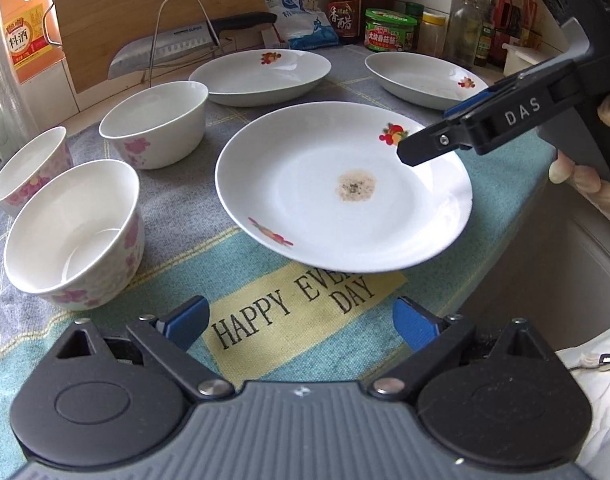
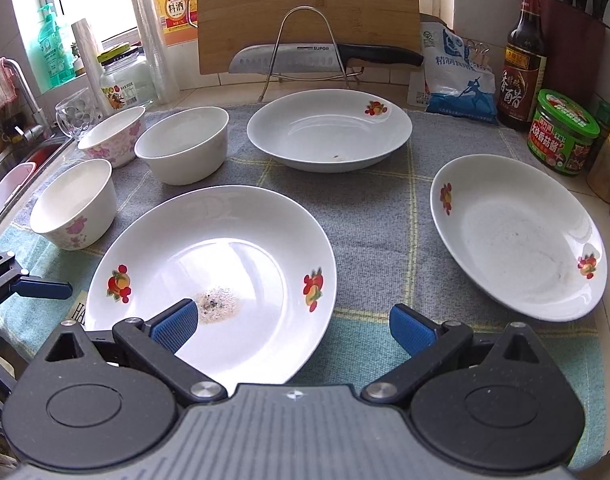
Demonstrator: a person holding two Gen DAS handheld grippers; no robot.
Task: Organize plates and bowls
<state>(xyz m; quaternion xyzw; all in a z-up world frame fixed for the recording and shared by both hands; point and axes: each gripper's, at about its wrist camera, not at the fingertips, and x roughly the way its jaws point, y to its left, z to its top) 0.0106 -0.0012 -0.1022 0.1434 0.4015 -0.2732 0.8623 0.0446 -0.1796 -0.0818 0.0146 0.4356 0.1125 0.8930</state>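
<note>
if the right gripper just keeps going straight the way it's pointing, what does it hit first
Probably the stained plate: the right gripper is open and already above that plate's near rim, angled down toward it. How high it sits above the plate is unclear.

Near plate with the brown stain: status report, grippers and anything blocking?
Left gripper open, empty. Right gripper open over the stained plate, not clamped. Three plates, three bowls unstacked on the cloth. Nothing blocking.

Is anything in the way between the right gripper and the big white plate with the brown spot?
Nothing visible. The right gripper is open and already over the near rim of the white stained plate, with one blue pad above its inside. No bowl or other dish lies between them.
</note>
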